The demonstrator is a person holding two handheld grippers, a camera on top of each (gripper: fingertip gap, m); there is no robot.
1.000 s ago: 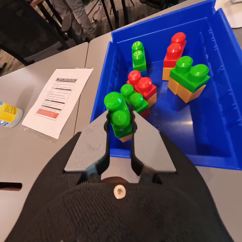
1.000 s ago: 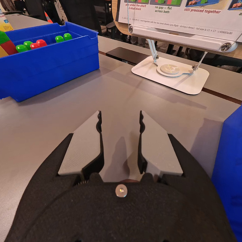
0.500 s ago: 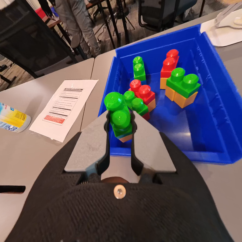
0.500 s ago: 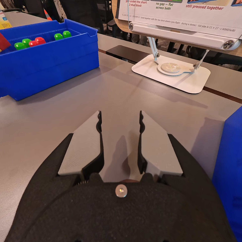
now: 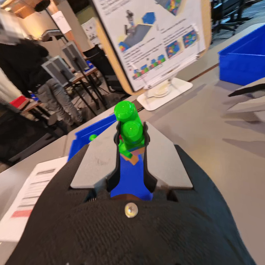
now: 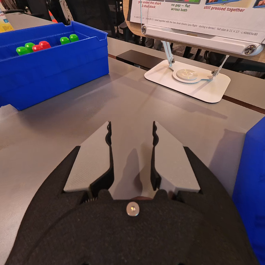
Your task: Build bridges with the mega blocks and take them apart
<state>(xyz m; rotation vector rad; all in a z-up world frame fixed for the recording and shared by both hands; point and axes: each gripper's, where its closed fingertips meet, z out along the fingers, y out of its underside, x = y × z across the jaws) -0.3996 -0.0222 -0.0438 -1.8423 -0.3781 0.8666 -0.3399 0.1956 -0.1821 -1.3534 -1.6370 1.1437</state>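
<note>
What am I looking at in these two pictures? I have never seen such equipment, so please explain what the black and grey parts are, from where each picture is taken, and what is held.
There is no robot here. A person holds one two-finger gripper in each hand, and a camera on each gripper looks forward along its grey fingers.

The left wrist view shows the left gripper. Its jaws are shut on a green block with two studs; an orange part shows under it. It is lifted above a blue bin. This picture is blurred.

The right wrist view shows the right gripper. Its jaws are open and hold nothing, above the grey table.

On the table, that view also shows the blue bin with green and red blocks inside, a white stand carrying an instruction board, and the edge of a second blue bin at the right.
</note>
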